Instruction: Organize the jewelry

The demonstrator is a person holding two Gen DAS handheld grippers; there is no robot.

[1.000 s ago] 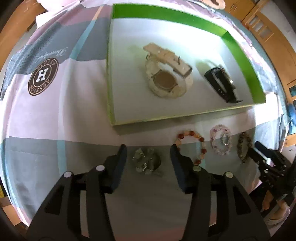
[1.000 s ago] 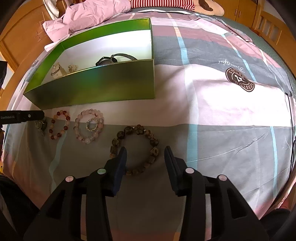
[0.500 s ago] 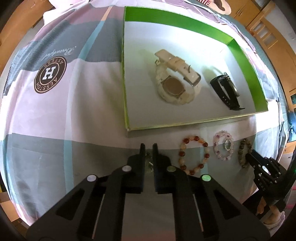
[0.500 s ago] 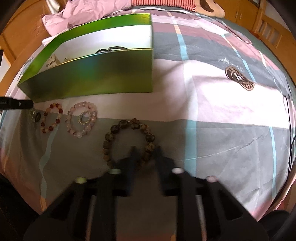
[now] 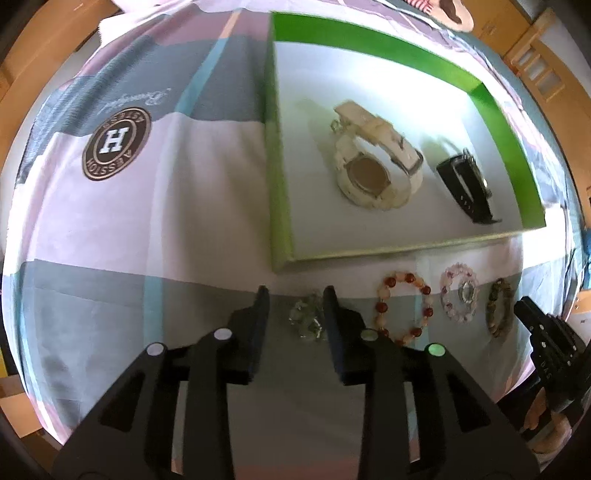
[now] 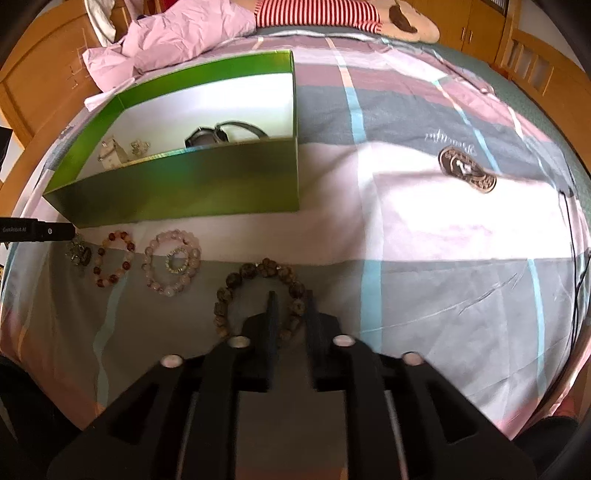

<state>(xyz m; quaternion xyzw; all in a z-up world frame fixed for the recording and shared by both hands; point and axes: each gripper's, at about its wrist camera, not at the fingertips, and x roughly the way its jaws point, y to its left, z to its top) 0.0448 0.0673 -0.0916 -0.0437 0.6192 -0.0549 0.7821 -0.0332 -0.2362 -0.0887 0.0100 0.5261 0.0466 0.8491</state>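
My left gripper [image 5: 295, 291] points down at the bedspread, its jaws opening. A small clear-green crystal piece [image 5: 306, 321] lies between the fingers, unpressed. My right gripper [image 6: 291, 300] is also opening, and the right side of the dark brown bead bracelet [image 6: 255, 271] runs between its fingers. A red-orange bead bracelet [image 5: 408, 276] and a pink bead bracelet [image 5: 458, 266] with a small ring [image 5: 467, 291] inside it lie between the two. The green box [image 5: 280, 184] behind holds a white watch [image 5: 369, 173] and a black watch [image 5: 465, 188].
The jewelry lies in a row along the box's near wall [image 6: 184, 192] on a plaid bedspread. A pink crumpled cloth [image 6: 177, 37] and a striped pillow [image 6: 314, 13] lie beyond the box. Wooden furniture rings the bed.
Both pairs of jaws closed half a second ago and have parted again, narrower than a second ago. The box now sits further right in the left wrist view.
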